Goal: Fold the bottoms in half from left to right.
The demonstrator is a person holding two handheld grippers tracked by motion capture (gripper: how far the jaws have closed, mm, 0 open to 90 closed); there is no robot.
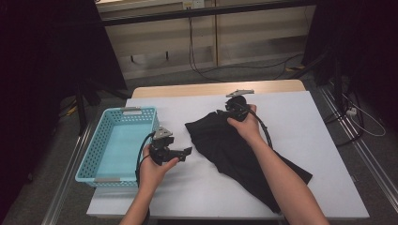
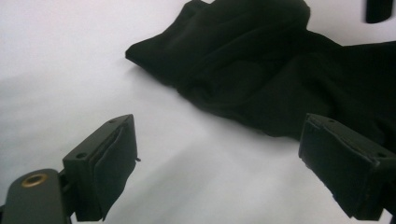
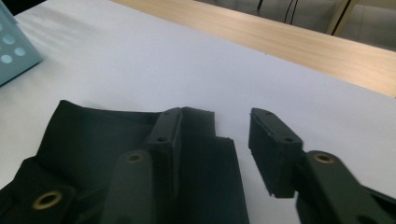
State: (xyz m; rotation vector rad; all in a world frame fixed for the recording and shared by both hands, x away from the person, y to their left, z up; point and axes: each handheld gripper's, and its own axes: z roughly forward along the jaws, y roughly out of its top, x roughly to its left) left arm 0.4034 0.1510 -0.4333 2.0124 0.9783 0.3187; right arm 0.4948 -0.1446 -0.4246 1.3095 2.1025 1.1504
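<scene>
High view: a black cloth (image 1: 234, 145) lies on the white table (image 1: 300, 136), right of the blue basket (image 1: 112, 145). Left gripper (image 1: 180, 153) hangs just beside the cloth's left edge, jaws wide apart, holding nothing. Right gripper (image 3: 215, 144) sits at the cloth's far corner, jaws apart, one jaw on the cloth.

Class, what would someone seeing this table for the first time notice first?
A black garment sprawls across the white table, the darkest thing there. The right gripper sits open at its far corner, while the left gripper is open just short of its near-left edge. A turquoise basket stands at the table's left.
</scene>
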